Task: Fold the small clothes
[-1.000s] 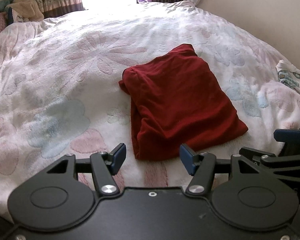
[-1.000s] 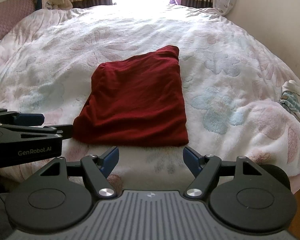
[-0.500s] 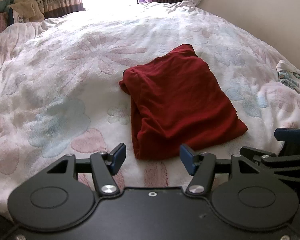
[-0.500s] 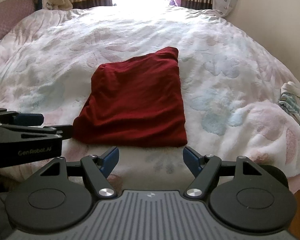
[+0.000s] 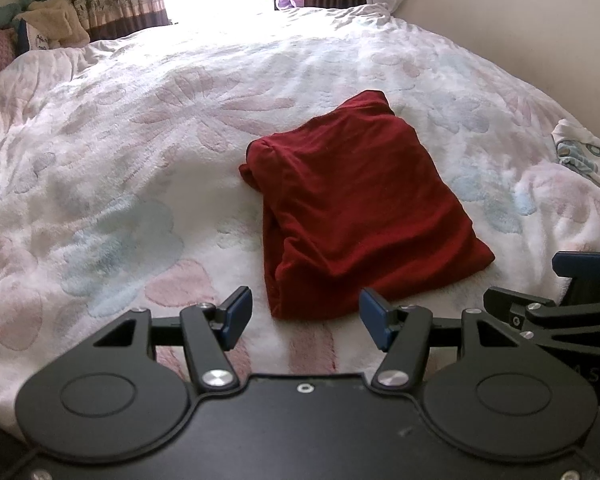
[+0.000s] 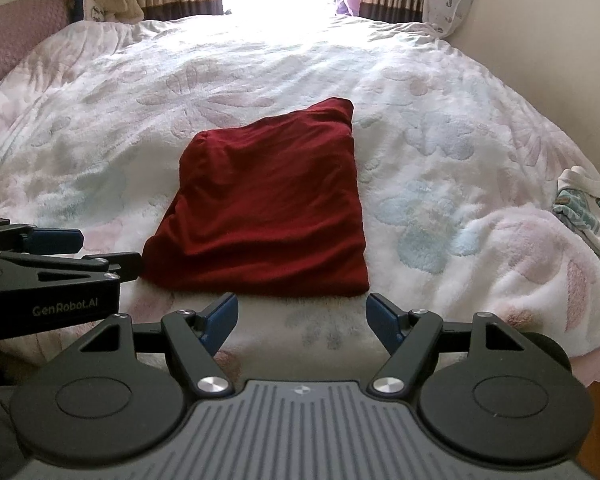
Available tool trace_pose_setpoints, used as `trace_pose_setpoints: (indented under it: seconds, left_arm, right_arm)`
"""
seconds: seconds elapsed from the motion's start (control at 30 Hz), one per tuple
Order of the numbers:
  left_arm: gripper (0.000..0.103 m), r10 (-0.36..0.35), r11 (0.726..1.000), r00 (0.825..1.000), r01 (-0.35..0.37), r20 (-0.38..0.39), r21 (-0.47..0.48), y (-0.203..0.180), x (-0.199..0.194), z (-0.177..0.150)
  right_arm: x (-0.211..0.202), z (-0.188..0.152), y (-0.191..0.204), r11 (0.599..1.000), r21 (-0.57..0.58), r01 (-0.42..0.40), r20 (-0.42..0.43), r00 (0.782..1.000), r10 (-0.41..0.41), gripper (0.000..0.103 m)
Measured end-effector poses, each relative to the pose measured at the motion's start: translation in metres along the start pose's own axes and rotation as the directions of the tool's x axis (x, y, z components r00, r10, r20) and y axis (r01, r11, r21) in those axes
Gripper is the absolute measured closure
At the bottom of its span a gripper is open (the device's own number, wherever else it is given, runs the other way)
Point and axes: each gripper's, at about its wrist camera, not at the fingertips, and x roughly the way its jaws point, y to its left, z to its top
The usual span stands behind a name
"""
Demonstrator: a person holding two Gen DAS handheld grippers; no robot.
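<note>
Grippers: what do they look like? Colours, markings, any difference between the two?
Both are matte black linkages with round discs, silver pivot screws and blue fingertip pads. The left gripper has a plain smooth black body, with "GenRobot.AI" printed on its side. The right gripper has a grey ribbed body.

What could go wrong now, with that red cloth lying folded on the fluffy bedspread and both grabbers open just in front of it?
The red cloth is a loose bundle with a bulging left edge, so a pinch might catch only the top layer and pull the fold open. The bedspread is plush, so the left gripper or right gripper could grab it along with the cloth. The two grippers sit close together and might bump.
</note>
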Motion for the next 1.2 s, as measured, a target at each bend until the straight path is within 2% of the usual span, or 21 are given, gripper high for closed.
trace_pose_setpoints:
  seconds: [1.2]
  left_arm:
    - [0.042, -0.013, 1.0, 0.999, 0.013, -0.03, 0.005, 0.0009, 0.0074, -0.0043]
  right_arm:
    - [0.0071, -0.0043, 0.0048, 1.0, -0.029, -0.01, -0.031, 0.999, 0.009, 0.017]
